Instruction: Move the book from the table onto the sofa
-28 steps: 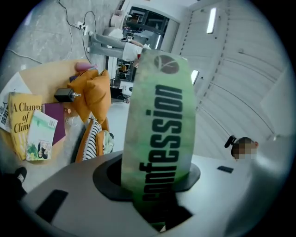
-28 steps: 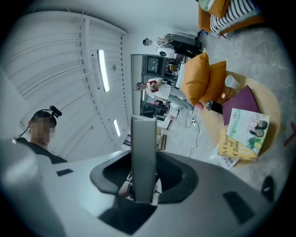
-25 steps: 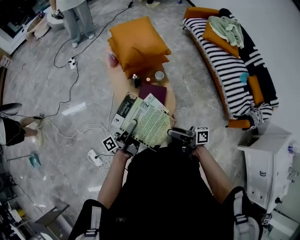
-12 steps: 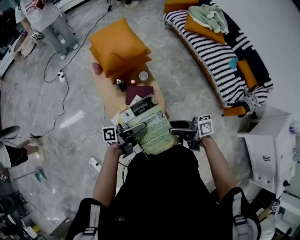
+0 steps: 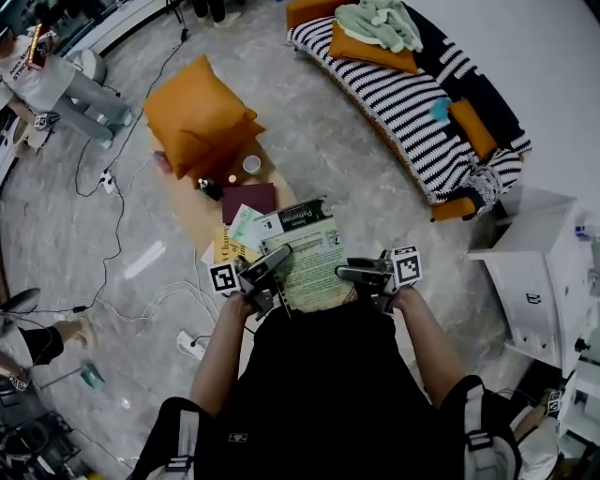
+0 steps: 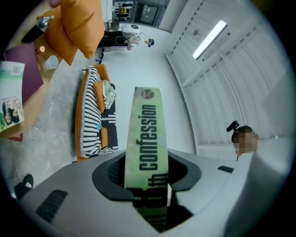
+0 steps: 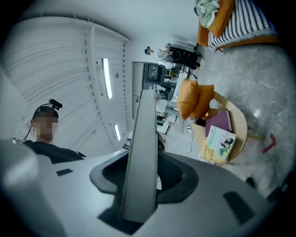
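Head view, centre: green book point(image 5: 309, 258) lifted flat in front of the person's chest, title end toward 12 o'clock, not on the table point(image 5: 192, 202) and not on the sofa point(image 5: 394, 98). Gripped at the near end from 2 sides: left gripper point(image 5: 274, 255) at the book's 8 o'clock corner, right gripper point(image 5: 349, 273) at its 4 o'clock corner, each with a marker cube beside the hand.

Left gripper view: jaws clamped on the spine of the book point(image 6: 147, 139), the word "confession" running up from between them, left gripper point(image 6: 148, 194) at 6 o'clock of the frame.

Right gripper view: jaws pressed on the plain grey-green edge of the book point(image 7: 143, 152), just now closing in on it, right gripper point(image 7: 138, 194) low in the frame.

From the book outward in the head view: round wooden table at 10 o'clock, carrying a yellow-green magazine point(image 5: 234, 239) just beside the book, a purple book point(image 5: 248, 200), a small cup point(image 5: 251, 164) and 2 stacked orange cushions point(image 5: 197, 117). Striped sofa at 1 o'clock, well apart from the book, with a green cloth point(image 5: 375, 21) on an orange pillow at its far end. White cabinet point(image 5: 530, 272) at 3 o'clock. Cables point(image 5: 122, 187) across the marble floor at 9 o'clock.
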A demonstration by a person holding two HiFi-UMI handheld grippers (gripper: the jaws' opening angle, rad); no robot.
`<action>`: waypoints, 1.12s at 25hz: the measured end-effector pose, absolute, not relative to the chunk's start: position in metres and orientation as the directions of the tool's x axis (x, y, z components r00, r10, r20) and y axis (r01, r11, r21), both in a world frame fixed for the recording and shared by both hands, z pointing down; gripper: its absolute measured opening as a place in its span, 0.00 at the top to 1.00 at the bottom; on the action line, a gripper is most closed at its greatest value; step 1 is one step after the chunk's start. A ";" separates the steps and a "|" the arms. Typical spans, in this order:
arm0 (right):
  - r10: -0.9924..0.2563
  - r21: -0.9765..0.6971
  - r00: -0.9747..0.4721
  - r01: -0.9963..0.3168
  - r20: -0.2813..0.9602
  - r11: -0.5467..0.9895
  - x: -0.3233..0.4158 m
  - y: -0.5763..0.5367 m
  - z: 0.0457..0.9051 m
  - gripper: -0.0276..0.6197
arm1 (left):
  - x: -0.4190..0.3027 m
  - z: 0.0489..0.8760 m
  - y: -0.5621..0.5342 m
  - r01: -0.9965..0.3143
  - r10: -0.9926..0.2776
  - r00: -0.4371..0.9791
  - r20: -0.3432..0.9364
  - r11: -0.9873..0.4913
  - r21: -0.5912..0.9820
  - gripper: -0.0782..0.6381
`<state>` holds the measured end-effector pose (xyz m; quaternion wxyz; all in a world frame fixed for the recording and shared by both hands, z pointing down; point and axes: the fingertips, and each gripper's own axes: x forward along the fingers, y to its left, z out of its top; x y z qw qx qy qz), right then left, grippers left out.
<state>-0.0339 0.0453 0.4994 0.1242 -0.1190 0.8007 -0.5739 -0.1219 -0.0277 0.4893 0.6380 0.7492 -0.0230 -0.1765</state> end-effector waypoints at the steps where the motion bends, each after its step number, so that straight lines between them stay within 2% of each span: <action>1: -0.351 -0.950 -0.934 -0.042 -0.073 0.311 -0.022 0.048 0.500 0.68 | -0.113 0.490 -0.025 0.195 -0.273 0.932 -0.240 -0.182 0.964 0.65; 6: -0.389 -0.946 -0.913 -0.008 -0.126 0.325 0.033 0.047 0.499 0.68 | -0.064 0.500 -0.007 0.167 -0.286 0.936 -0.207 -0.156 0.973 0.66; 12: -0.379 -0.947 -0.916 0.004 -0.133 0.323 0.085 0.041 0.504 0.68 | -0.016 0.502 -0.008 0.140 -0.344 0.920 -0.188 -0.161 0.977 0.66; 19: -0.382 -0.958 -0.914 0.023 -0.135 0.285 0.134 0.045 0.513 0.68 | 0.038 0.500 -0.011 0.093 -0.331 0.931 -0.152 -0.188 0.978 0.66; 28: -0.488 -0.957 -0.846 0.082 -0.215 0.278 0.175 0.047 0.515 0.69 | 0.081 0.507 -0.016 0.056 -0.316 0.942 -0.113 -0.185 0.981 0.66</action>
